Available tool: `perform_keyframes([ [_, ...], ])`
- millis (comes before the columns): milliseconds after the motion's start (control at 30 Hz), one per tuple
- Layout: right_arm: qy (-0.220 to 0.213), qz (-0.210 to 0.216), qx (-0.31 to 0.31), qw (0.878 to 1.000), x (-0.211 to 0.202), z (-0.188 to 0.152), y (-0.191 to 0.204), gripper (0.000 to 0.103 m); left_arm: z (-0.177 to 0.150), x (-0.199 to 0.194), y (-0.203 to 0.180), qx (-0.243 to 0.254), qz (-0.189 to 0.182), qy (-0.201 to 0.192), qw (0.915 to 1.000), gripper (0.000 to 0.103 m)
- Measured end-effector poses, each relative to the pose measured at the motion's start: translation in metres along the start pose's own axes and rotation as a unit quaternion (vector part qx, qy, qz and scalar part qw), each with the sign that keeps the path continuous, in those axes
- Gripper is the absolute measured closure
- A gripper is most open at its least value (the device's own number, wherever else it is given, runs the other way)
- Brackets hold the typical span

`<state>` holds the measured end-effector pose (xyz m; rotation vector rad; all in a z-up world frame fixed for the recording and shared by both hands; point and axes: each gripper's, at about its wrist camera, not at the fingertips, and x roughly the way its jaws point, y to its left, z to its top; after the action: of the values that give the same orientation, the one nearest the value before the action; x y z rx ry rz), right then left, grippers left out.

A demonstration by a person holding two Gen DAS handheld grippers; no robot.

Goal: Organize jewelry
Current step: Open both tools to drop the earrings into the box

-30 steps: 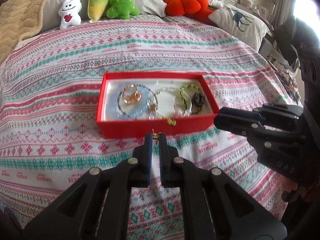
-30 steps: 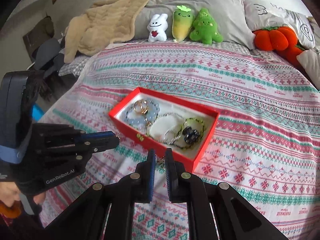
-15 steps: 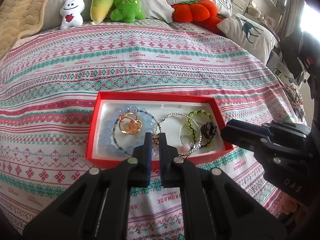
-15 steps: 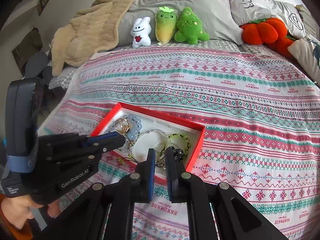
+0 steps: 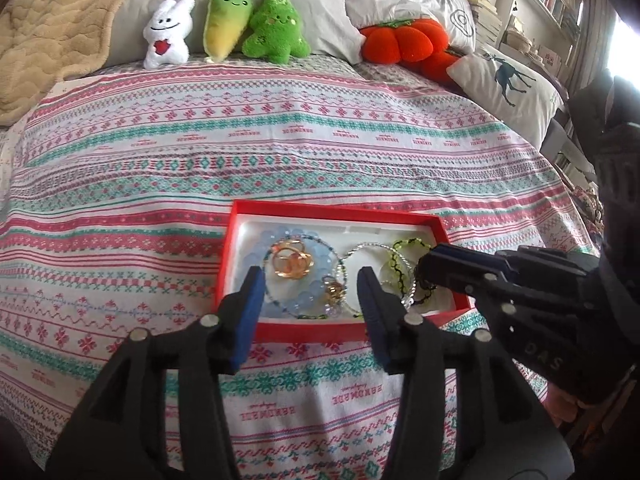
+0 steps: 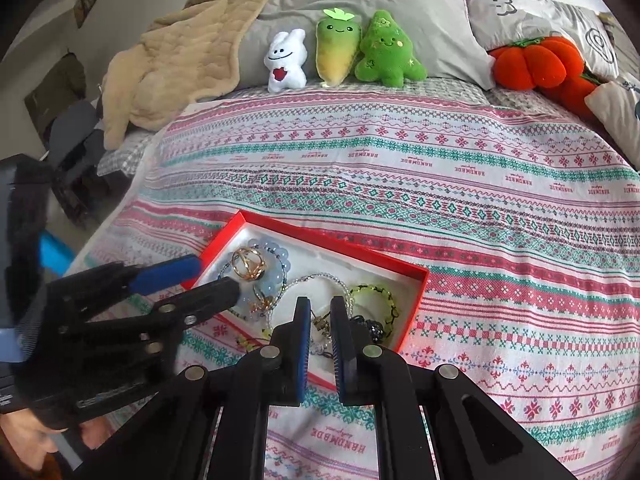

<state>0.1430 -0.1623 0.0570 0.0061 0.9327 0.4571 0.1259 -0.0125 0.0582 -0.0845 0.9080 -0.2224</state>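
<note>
In the left wrist view, the red box [image 5: 304, 330] lies on the patterned bedspread [image 5: 280, 148], a little below the centre of the frame. The left gripper [image 5: 310, 292] is released: its jaws have just been opening and now stand wide apart above the near part of the box, with nothing pressed between the blue pads. In the gap between them a small gold piece [image 5: 334, 292] lies loose in the box, on the lower edge of the blue bead bracelet [image 5: 320, 254]. Inside that bracelet, left of the box's centre, sit the gold rings [image 5: 290, 264]. A clear bead bracelet [image 5: 362, 250] is in the middle, and a yellow-green bracelet [image 5: 404, 248] is on the right, partly hidden behind the right gripper, which enters from the right edge.

In the right wrist view, the right gripper [image 6: 320, 322] is at the lower centre, over the near right part of the box [image 6: 416, 292]. Its jaws are almost closed, and a small gold earring [image 6: 319, 322] sits between the pads; it looks pinched, but the contact itself I cannot see clearly. A dark beaded piece [image 6: 374, 330] lies just right of the fingers.

At the top of both frames, three plush toys [image 5: 224, 28] and an orange pumpkin cushion [image 5: 398, 42] lean on the grey pillows
</note>
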Motion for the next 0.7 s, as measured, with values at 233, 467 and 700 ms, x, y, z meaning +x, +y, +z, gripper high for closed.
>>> perform_keyframes([
  [233, 0.001, -0.005, -0.005, 1.000, 0.009, 0.004, 0.007, 0.087, -0.003, -0.009, 0.017, -0.013, 0.015, 0.011, 0.9997, 0.035],
  [467, 0.001, -0.019, -0.017, 1.000, 0.000, 0.000, 0.013, 0.038, -0.012, -0.015, 0.022, -0.017, 0.038, 0.029, 0.9987, 0.020],
  [700, 0.009, -0.047, -0.017, 0.999, -0.024, -0.018, 0.012, 0.034, -0.032, -0.020, 0.018, -0.013, 0.072, 0.066, 0.9952, 0.004],
])
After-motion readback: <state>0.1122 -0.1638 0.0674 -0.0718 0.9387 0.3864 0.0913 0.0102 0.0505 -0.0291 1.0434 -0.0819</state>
